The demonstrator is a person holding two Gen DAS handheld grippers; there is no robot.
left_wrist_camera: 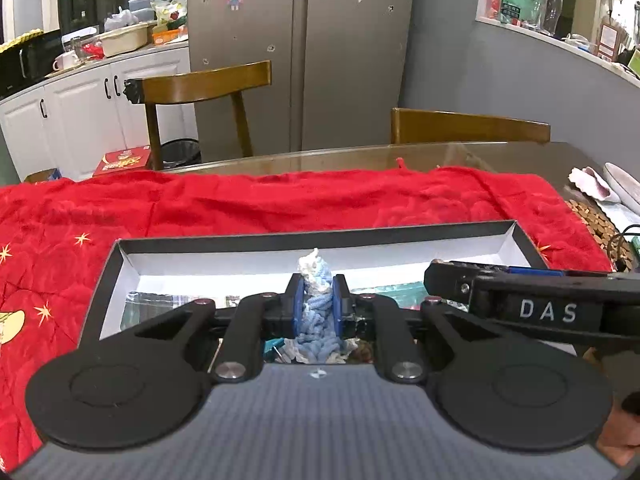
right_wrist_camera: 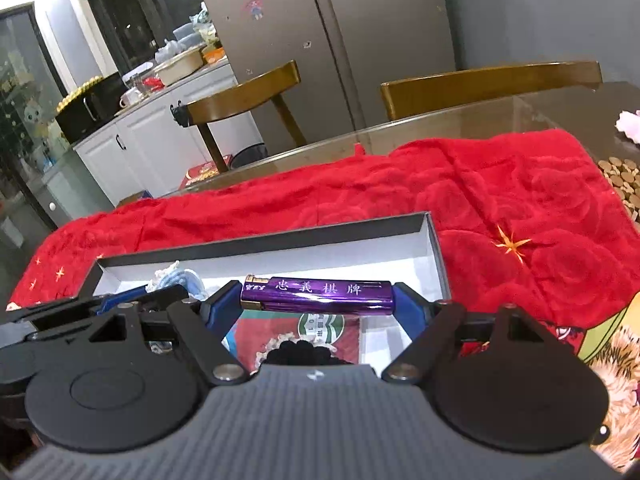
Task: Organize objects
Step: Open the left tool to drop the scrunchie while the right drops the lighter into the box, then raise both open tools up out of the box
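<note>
The box (left_wrist_camera: 120,264) is lying on a red cloth (left_wrist_camera: 280,200) covering the glass bench (right_wrist_camera: 460,128). Over it, the left tool (left_wrist_camera: 318,304) is pinching a blue yarn bundle (left_wrist_camera: 318,300), the right tool (right_wrist_camera: 318,304) is clamping a purple lighter (right_wrist_camera: 316,294) lengthwise. Wooden chairs (left_wrist_camera: 208,84) and a grey fridge (left_wrist_camera: 300,40) are standing behind.

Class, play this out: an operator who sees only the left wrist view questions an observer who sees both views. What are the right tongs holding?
Observer: The right tongs are shut on a purple lighter, gripped end to end and lying crosswise.
Operator: Where is it relative to the box?
Observer: Over the open box, towards its right end.
Operator: What lies beneath it?
Observer: A red and green printed packet on the box floor.
</note>
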